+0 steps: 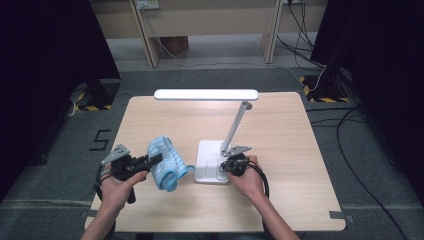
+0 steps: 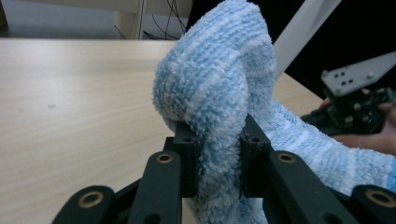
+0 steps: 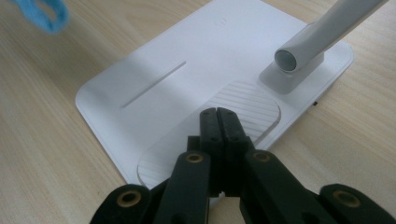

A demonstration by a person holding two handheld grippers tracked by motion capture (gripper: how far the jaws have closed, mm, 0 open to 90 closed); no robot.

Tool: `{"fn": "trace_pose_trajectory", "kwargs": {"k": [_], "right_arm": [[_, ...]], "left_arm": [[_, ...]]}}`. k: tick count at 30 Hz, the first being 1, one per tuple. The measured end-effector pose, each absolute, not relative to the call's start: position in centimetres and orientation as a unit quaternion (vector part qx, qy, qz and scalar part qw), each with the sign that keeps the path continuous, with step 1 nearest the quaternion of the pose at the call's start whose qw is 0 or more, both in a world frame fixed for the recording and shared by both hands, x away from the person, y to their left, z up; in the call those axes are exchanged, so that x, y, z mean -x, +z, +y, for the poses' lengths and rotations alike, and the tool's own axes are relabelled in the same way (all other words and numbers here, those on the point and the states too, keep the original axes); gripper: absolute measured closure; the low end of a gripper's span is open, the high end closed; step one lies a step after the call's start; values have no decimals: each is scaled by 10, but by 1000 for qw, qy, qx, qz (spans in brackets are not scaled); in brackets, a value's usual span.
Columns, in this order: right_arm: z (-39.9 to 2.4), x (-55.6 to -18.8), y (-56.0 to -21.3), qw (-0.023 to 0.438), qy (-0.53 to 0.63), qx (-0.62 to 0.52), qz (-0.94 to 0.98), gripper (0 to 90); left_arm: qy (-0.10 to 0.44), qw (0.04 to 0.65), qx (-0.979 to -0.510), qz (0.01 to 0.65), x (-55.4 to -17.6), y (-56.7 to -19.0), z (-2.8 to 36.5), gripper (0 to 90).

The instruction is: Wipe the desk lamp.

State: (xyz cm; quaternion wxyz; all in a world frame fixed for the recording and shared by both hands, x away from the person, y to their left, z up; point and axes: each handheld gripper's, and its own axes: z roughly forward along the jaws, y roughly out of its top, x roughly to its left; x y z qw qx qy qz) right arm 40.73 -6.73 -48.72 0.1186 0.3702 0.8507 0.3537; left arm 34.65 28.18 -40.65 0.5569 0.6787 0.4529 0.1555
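- Left tool point(image 2: 217, 156) is clamped on a fluffy blue-and-white striped terry cloth point(image 2: 219, 88), its two black jaws pinching a thick fold near the middle, held above the pale wooden surface point(image 1: 280, 200) at its near-left part.
- Right tool point(image 3: 219, 122) has its jaws pressed together with nothing between them, tips resting over the ribbed oval patch on the flat white base point(image 3: 154, 84) of a white desk lamp point(image 1: 206, 94).
- Cloth looks light, soft and limp (it will sag and swing, not keep a shape); its free end droops toward the lamp base in the high view. A pinch across a bunched fold seems the surest hold, since a single layer could slip out.
- Lamp is probably rigid and top-heavy, with a slanted arm point(image 1: 236, 125) and long lit head; a push high up could tip it, so steadying at the base seems wise.
- Open room lies left and behind the cloth; the near edge of the surface is close to both hands.
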Motion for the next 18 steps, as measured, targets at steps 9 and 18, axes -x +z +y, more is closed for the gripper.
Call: {"fn": "trace_pose_trajectory", "kwargs": {"k": [9, 18], "right_arm": [[-69, -408, -488, 116, 359, -369, 850, 900], [-69, -409, -488, 114, 358, -368, 851, 900]], "left_arm": [[181, 571, -667, 443, -357, -373, 289, 730], [209, 569, -662, 440, -372, -346, 294, 731]]}}
